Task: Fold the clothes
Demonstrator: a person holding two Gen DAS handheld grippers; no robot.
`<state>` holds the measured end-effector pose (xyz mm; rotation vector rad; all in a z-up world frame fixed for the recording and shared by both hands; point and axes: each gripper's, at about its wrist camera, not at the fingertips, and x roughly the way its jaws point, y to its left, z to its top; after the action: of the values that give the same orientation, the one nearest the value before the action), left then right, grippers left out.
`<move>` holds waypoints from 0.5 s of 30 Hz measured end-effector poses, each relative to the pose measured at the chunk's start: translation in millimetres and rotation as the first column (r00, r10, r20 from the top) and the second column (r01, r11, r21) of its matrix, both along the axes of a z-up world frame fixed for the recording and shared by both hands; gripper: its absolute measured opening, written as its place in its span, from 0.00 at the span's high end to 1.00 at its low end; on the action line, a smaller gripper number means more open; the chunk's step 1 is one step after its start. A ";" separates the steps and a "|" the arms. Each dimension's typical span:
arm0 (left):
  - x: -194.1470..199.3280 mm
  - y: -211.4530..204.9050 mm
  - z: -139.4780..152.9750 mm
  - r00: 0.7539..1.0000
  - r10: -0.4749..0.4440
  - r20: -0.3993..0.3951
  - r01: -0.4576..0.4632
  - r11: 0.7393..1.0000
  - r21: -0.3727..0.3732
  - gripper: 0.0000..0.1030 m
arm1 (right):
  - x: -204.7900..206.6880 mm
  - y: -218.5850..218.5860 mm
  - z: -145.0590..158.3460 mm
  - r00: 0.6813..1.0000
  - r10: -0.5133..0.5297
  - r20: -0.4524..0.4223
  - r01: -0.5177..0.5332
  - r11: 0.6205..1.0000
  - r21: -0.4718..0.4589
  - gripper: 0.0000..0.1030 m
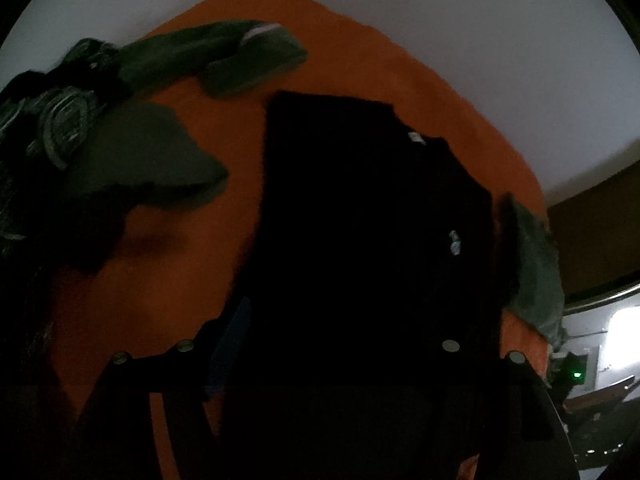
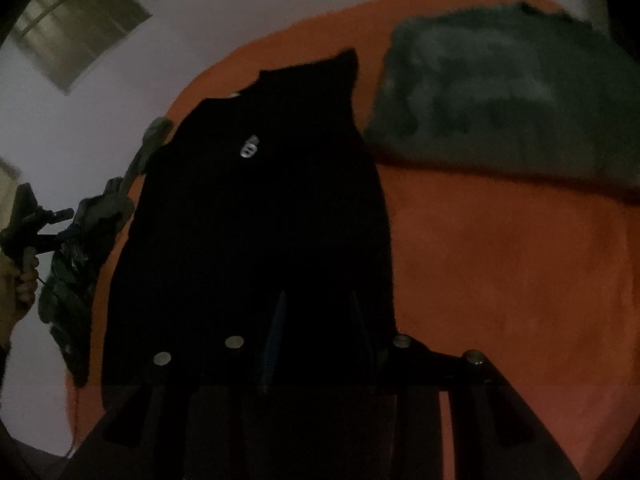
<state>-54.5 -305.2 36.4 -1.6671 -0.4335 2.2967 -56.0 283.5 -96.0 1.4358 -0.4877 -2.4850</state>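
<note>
A black garment (image 1: 360,208) with a small white logo lies folded lengthwise on an orange cloth (image 1: 420,80); it also shows in the right wrist view (image 2: 260,220). My left gripper (image 1: 316,320) sits over its near edge; one blue-padded finger (image 1: 232,340) shows, the other is lost against the black fabric. My right gripper (image 2: 316,320) is over the same garment's near edge, its fingers (image 2: 276,336) a small gap apart with black cloth between them. The scene is dark.
A pile of dark green and patterned clothes (image 1: 132,128) lies at the left. A folded grey-green garment (image 2: 504,108) lies at the right on the orange cloth (image 2: 500,260). The other hand-held gripper (image 2: 28,220) shows at the far left.
</note>
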 end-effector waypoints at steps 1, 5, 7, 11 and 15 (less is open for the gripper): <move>4.3 -3.2 -3.2 1.000 0.008 0.004 -0.008 1.000 0.001 0.31 | 2.1 -3.0 3.0 1.000 0.002 -0.009 -0.002 1.000 0.002 0.50; 21.9 -9.0 -11.6 1.000 0.023 0.011 -0.022 1.000 -0.011 0.31 | 7.2 -11.0 8.6 1.000 0.008 -0.013 -0.008 1.000 -0.001 0.50; 30.7 -4.4 -12.9 1.000 0.006 0.004 -0.006 1.000 -0.025 0.31 | 8.9 -12.4 8.2 1.000 -0.004 -0.005 0.004 1.000 0.004 0.50; 53.4 8.1 -13.8 1.000 -0.027 -0.006 0.027 0.999 -0.030 0.31 | 15.9 -11.3 5.8 0.999 -0.034 0.021 0.034 0.999 0.011 0.50; 73.0 15.6 -23.3 0.999 -0.045 0.022 0.046 0.999 -0.011 0.31 | 22.2 -6.9 1.4 0.998 -0.044 0.036 0.043 0.999 0.021 0.50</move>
<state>18.5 -289.6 13.1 -1.6907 -0.3837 2.2549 -33.8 276.6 -94.6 1.4960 -0.5077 -2.5077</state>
